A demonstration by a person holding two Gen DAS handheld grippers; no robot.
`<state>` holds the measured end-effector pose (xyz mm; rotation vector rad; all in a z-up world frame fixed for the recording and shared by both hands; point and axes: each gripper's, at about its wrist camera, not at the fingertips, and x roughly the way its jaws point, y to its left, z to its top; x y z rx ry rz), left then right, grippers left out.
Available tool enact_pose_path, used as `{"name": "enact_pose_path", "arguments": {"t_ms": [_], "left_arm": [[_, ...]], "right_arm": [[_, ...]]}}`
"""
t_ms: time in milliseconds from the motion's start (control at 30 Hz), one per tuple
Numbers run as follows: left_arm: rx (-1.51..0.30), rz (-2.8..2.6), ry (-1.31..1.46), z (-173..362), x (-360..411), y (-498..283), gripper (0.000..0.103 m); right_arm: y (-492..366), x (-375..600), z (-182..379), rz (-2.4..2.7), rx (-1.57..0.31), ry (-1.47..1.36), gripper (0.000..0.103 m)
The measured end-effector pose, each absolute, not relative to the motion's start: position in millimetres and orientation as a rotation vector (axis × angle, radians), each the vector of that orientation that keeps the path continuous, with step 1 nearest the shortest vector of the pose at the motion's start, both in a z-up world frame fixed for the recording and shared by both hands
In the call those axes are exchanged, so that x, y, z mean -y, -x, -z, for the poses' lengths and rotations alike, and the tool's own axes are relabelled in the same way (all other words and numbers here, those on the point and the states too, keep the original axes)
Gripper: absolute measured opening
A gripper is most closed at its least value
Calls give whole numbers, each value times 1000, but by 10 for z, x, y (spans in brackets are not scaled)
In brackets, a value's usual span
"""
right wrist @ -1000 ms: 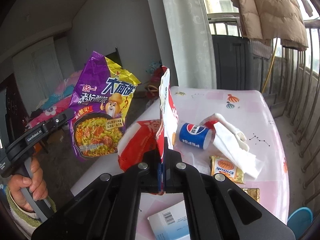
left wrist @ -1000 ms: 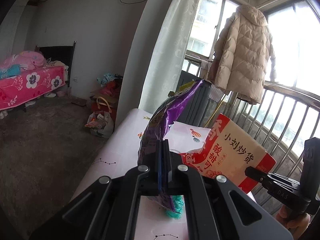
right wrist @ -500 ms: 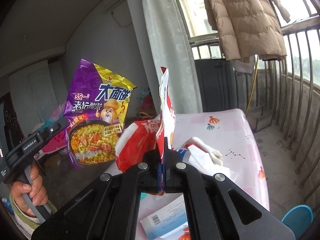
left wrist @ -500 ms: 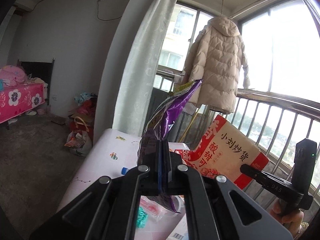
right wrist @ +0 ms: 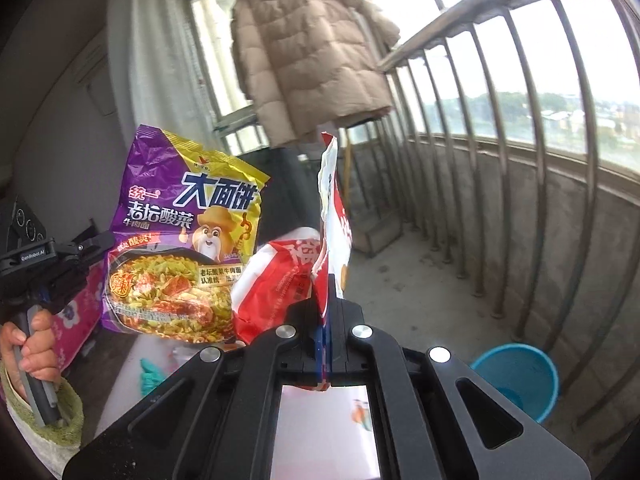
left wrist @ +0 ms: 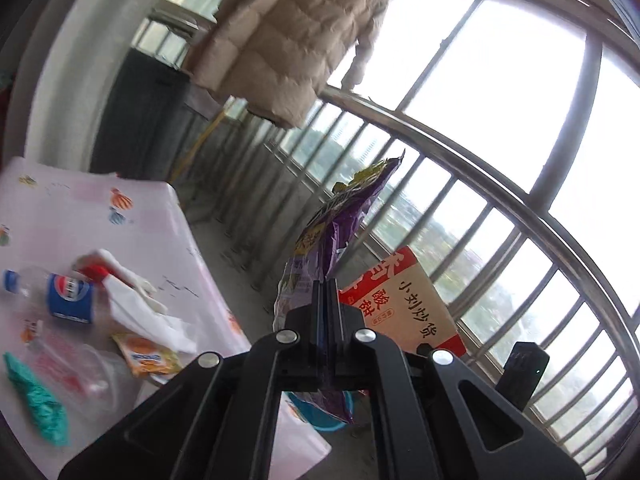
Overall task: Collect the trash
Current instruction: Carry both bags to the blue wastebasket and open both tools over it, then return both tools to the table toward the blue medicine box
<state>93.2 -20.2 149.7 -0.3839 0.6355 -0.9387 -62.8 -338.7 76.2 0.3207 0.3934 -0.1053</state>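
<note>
A crinkled purple plastic noodle wrapper (right wrist: 182, 236) reading "大面饼" hung clenched in the left tongs (left wrist: 329, 296). The right tongs (right wrist: 326, 312) gripped a torn red-and-white snack bag (left wrist: 404, 312) printed "小刘炒货". A blue Pepsi bottle (left wrist: 66, 300) lay on the pink worktop (left wrist: 72, 216) behind; a blue plastic bucket (right wrist: 516, 376) stood on the floor.

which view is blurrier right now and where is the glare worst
Left wrist view: motion blur smears the pepsi bottle and table; the window is blown out white. Right wrist view: sharper, purple noodle packet print readable, sky beyond the railing overexposed.
</note>
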Motion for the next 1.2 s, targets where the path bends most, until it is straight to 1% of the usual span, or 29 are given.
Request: {"name": "enact_pose_path", "arguments": {"t_ms": [167,333,500,633,667,700,733,767,800,833,900,1133,1200], "left_arm": [[-849,1052,319,-1113,1407,-1212,1],[-1045,1064,158,-486,2650,-1354,1],[-1177,1071,47,91,3614,-1365,1],[-1214,1064,-31,480,4247,-1363,3],[-1230,1063,-48,582,4374,-1390,7],[-1261,1053,-71,723,4523,-1397,23],[-1294,1035,-89,874,4595,-1480,36],[-1320,1008,-107,994,4670,-1486,52],[-1327,983,-112,1063,4632,-1513,52],[-1334,968,-108,1114,4599,-1539,52],[-1354,983,-86,1146,4500,-1551,52],[-1285,972,-94,953,4268,-1520,53],[-1261,971,-90,829,4190,-1501,53]], "right_arm": [[707,4156,-320,353,-509,-478,0],[634,4879,298,539,-620,-691,0],[467,5314,768,643,-664,-779,0],[298,5633,1113,711,-676,-806,1],[239,5725,1231,724,-678,-811,6],[189,5795,1343,747,-688,-808,9],[150,5882,1479,769,-710,-807,32],[112,5964,1652,779,-740,-816,58],[144,6000,1806,790,-776,-837,60],[217,6031,1946,810,-810,-869,60],[331,6064,2082,826,-808,-925,60],[523,6008,2066,829,-781,-952,60],[543,5904,1968,821,-768,-945,60]]}}
